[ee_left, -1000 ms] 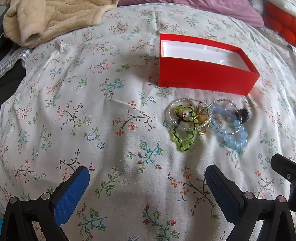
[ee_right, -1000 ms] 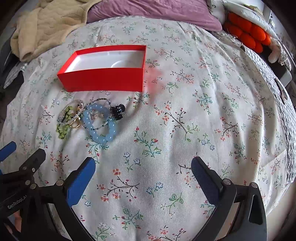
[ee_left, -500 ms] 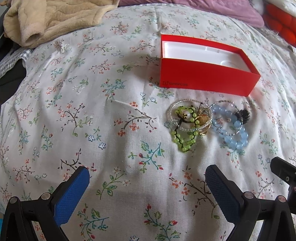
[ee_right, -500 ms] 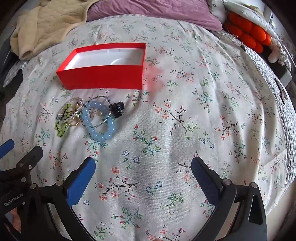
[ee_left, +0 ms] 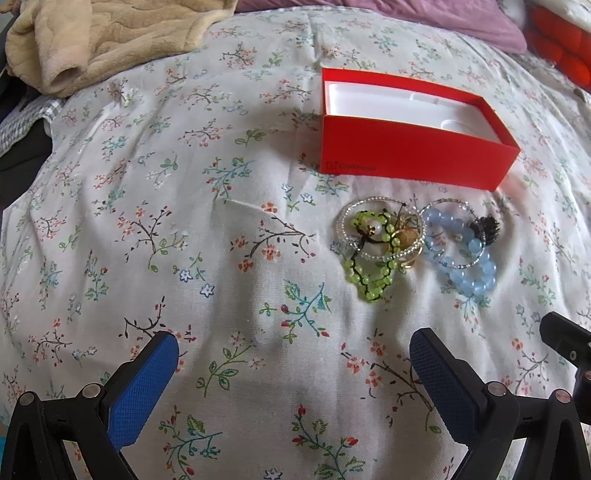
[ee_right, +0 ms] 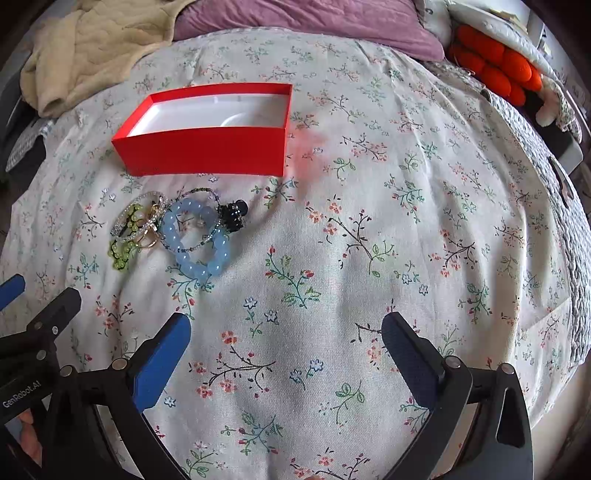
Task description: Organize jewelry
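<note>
A pile of jewelry lies on the floral bedspread in front of an open red box (ee_left: 417,155) (ee_right: 207,149) with a white, empty inside. The pile holds a green bead bracelet (ee_left: 369,273) (ee_right: 122,253), a clear bead bracelet (ee_left: 380,230) (ee_right: 138,216), a blue bead bracelet (ee_left: 469,266) (ee_right: 199,240) and a black hair clip (ee_left: 485,227) (ee_right: 232,216). My left gripper (ee_left: 293,354) is open and empty, near and left of the pile. My right gripper (ee_right: 286,332) is open and empty, near and right of the pile.
A beige blanket (ee_left: 107,37) (ee_right: 92,48) is bunched at the back left. A purple pillow (ee_right: 306,16) lies at the back. An orange plush thing (ee_right: 495,70) sits at the back right. The bed's right edge (ee_right: 565,258) drops off.
Both cameras have shifted slightly; the box and jewelry sit a little lower in the left view and higher in the right view. Both grippers stay open and empty.
</note>
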`<state>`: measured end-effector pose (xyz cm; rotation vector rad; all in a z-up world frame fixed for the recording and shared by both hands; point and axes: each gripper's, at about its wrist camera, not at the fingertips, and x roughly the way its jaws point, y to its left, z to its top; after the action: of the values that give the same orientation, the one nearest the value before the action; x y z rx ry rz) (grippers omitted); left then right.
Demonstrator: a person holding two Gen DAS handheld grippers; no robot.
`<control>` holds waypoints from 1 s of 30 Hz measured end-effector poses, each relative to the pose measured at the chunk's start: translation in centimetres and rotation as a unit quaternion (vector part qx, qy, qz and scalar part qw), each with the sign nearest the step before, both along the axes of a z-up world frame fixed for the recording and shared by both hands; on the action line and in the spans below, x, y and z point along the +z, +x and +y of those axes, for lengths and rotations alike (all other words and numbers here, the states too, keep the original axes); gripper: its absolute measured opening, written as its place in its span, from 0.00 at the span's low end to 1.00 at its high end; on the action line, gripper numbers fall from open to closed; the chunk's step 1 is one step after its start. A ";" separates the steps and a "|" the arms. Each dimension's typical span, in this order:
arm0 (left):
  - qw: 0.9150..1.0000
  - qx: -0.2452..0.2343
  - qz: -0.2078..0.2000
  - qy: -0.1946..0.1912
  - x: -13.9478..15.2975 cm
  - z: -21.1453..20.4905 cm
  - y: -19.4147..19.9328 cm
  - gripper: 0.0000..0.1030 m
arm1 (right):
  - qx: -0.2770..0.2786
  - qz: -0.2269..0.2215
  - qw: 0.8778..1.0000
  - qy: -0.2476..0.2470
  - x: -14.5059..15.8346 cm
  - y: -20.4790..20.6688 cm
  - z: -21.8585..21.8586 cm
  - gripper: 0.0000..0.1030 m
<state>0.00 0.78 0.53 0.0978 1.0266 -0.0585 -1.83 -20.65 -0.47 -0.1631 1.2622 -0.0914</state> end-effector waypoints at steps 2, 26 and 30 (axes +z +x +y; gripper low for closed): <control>1.000 -0.003 0.012 -0.008 -0.1 -0.1 0.0 1.00 | 0.000 -0.001 1.000 -0.001 0.0 0.0 0.0 1.00; 1.000 -0.019 -0.022 -0.008 0.9 -0.7 0.2 1.00 | -0.003 -0.003 0.999 -0.033 0.3 0.5 -1.1 1.00; 0.999 -0.033 -0.010 -0.009 1.6 -0.8 1.2 1.00 | 0.000 0.009 0.999 -0.035 0.7 1.4 -1.5 1.00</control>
<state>1.18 -0.05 2.11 0.1165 1.0028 -0.1260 -0.48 -22.17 0.20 -0.2246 1.2776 -0.1347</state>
